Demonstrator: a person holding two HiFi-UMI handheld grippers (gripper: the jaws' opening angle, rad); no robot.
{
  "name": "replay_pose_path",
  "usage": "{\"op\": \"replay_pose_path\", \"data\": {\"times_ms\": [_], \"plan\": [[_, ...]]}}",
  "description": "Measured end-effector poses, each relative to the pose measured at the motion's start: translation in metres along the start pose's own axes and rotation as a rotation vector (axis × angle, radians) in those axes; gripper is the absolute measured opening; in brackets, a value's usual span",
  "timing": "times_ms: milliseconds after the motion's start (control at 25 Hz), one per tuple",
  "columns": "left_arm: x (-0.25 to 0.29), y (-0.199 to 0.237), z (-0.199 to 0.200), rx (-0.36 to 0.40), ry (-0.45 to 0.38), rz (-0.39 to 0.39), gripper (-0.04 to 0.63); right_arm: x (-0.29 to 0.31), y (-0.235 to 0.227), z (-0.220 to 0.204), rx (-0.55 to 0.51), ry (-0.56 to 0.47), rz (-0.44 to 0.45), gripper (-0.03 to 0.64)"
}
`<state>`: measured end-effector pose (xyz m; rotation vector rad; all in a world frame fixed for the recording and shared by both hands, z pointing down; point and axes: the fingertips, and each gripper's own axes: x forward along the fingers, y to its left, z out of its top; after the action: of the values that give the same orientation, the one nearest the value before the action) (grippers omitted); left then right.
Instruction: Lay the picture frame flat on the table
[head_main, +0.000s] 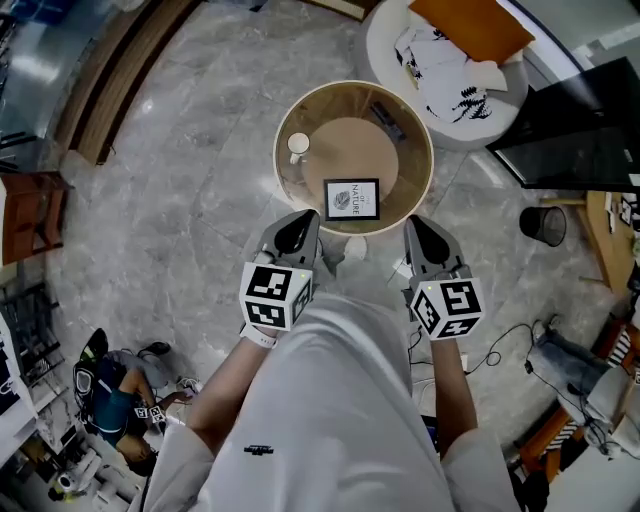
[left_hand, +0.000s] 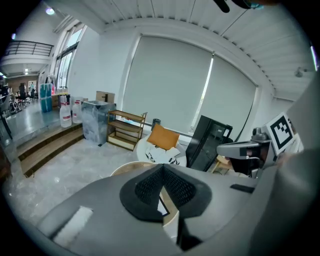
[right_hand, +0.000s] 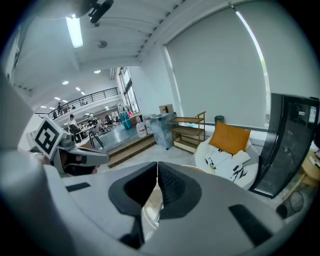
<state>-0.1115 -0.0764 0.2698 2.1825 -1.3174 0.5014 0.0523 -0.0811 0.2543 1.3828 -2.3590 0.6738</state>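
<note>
Picture frame (head_main: 352, 198), a small rectangle with a thin black border round a white print, lies flat and face up on the table (head_main: 350, 140). It sits close to the near edge. The table is round, of pale wood, with a raised rim that makes it look like a shallow tray. A small white cup (head_main: 298, 146) stands on its left side, well apart from the frame. The floor (head_main: 200, 180) is glossy grey stone with marbled veins. Beyond the table is a round white seat (head_main: 385, 45) with an orange cushion (head_main: 470, 25) on it.

Two forearms reach forward from the bottom of the head view, side by side. Each hand holds a gripper with a smooth grey shell and black ribbed pads. The left gripper (head_main: 300, 222) and the right gripper (head_main: 420, 226) both slope forward and down. They hover just short of the table's near rim, one on either side of the frame, and touch nothing. Behind each sits a black-and-white marker cube (head_main: 275, 293). In each gripper view the two pads meet at their tips. Both pairs of jaws are closed and hold nothing.
</note>
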Motion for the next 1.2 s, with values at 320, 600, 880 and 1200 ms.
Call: {"op": "replay_pose_path", "data": {"times_ms": [320, 600, 880, 1200], "plan": [[-0.016, -0.005, 0.028, 0.048, -0.060, -0.013, 0.005, -0.029, -0.001, 0.022, 0.002, -0.083, -0.059, 0.006], [-0.015, -0.007, 0.031, 0.073, -0.077, -0.026, 0.005, -0.032, -0.002, 0.024, -0.006, -0.119, -0.088, 0.006], [-0.017, -0.014, 0.036, 0.096, -0.078, -0.049, 0.005, -0.032, 0.009, 0.033, -0.030, -0.141, -0.098, 0.006], [-0.021, -0.013, 0.035, 0.102, -0.083, -0.067, 0.005, -0.035, 0.016, 0.032, -0.029, -0.152, -0.111, 0.006]]}}
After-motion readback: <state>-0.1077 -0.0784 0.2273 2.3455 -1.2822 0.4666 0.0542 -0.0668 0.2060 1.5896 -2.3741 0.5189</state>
